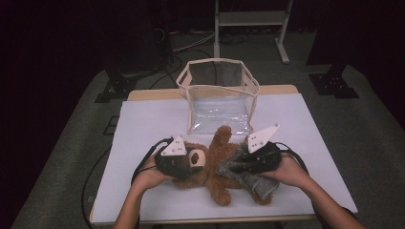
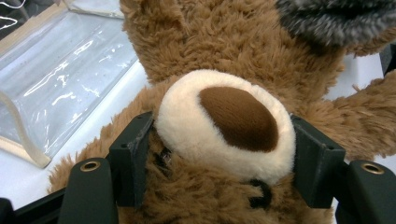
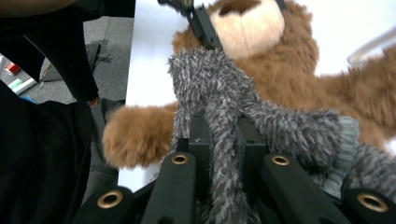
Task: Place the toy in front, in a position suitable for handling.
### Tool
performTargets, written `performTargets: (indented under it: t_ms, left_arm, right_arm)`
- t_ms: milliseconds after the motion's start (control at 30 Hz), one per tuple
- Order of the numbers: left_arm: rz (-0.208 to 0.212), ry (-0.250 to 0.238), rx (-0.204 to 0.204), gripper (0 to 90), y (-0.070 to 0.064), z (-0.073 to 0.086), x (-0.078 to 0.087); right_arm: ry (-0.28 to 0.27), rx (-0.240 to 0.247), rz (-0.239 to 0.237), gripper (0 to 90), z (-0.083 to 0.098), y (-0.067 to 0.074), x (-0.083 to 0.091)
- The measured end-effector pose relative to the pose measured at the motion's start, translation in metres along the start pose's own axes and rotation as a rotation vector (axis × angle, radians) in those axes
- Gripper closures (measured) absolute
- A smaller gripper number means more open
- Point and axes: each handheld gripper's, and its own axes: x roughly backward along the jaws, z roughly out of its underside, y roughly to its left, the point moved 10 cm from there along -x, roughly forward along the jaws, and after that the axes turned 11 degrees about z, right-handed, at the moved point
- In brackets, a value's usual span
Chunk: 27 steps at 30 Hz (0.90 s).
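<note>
Teddy bear (image 1: 210, 167) lies on its back near the front edge of the white table (image 1: 143, 124), head toward nine o'clock in the high view, with a grey fuzzy garment (image 1: 248, 174) partly on its body. At its head, the left gripper (image 2: 224, 135) has its jaws set on either side of the cream muzzle (image 2: 224, 123), partly closed and pressing into the plush. On the three o'clock side, the right gripper (image 3: 224, 140) is closed nearly all the way, pinching a fold of the grey garment between its pads. Both things look light, soft and limp: the bear should squash and sag when lifted, so the firm muzzle or the thick of the body seems the surest hold, while the garment will stretch and slip unless taken by a gathered fold or its ribbed cuff (image 3: 348, 144). Beyond the bear at twelve o'clock stands a clear plastic bag (image 1: 219, 95) with cream trim, mouth open upward. From above, the gripper bodies hide their own fingertips; the left gripper view makes the hold on the muzzle plain, and the right gripper view shows the pinched fold, the cuff and a brown paw (image 3: 135, 135) at eight o'clock.
</note>
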Motion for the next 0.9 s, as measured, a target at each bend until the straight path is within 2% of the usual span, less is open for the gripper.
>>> performTargets:
  t_ms: [133,200,267,400,567,600,633,667,733,833,900]
  left_arm:
    - [-0.001,0.0,0.005,31.9,0.0,0.0,0.0]
    - [0.0,-0.002,0.007,32.0,0.001,0.0,0.0]
    - [0.001,-0.007,0.014,32.0,0.001,-0.001,-0.001]
    - [0.001,-0.005,0.019,32.0,0.002,-0.001,-0.001]
    - [-0.001,-0.004,0.021,32.0,0.001,-0.001,-0.001]
    - [-0.002,-0.003,0.02,32.0,0.001,-0.001,-0.001]
    - [-0.002,-0.001,0.02,32.0,0.001,-0.001,-0.001]
    - [-0.004,0.0,0.019,32.0,0.001,-0.001,-0.001]
    - [-0.004,0.001,0.019,32.0,0.002,-0.001,-0.001]
    - [-0.005,0.004,0.018,31.9,0.001,-0.001,-0.001]
    - [-0.005,0.006,0.016,31.9,0.001,-0.001,-0.001]
  right_arm:
    - [0.02,-0.027,0.028,79.9,0.021,-0.003,0.015]
    - [0.022,-0.033,0.034,79.9,0.025,-0.004,0.018]
    - [0.025,-0.072,0.053,80.0,0.039,-0.008,0.028]
    - [0.039,-0.1,0.056,79.9,0.051,-0.011,0.035]
    - [0.052,-0.105,0.06,79.8,0.059,-0.008,0.041]
    - [0.039,-0.116,0.065,79.8,0.06,-0.008,0.046]
    - [0.039,-0.116,0.065,79.8,0.06,-0.008,0.046]
    - [0.005,-0.124,0.065,79.9,0.054,-0.008,0.052]
    - [-0.008,-0.122,0.071,79.8,0.049,-0.009,0.055]
    - [-0.059,-0.094,0.077,79.8,0.028,-0.01,0.058]
    - [-0.074,-0.082,0.071,79.8,0.016,-0.01,0.054]
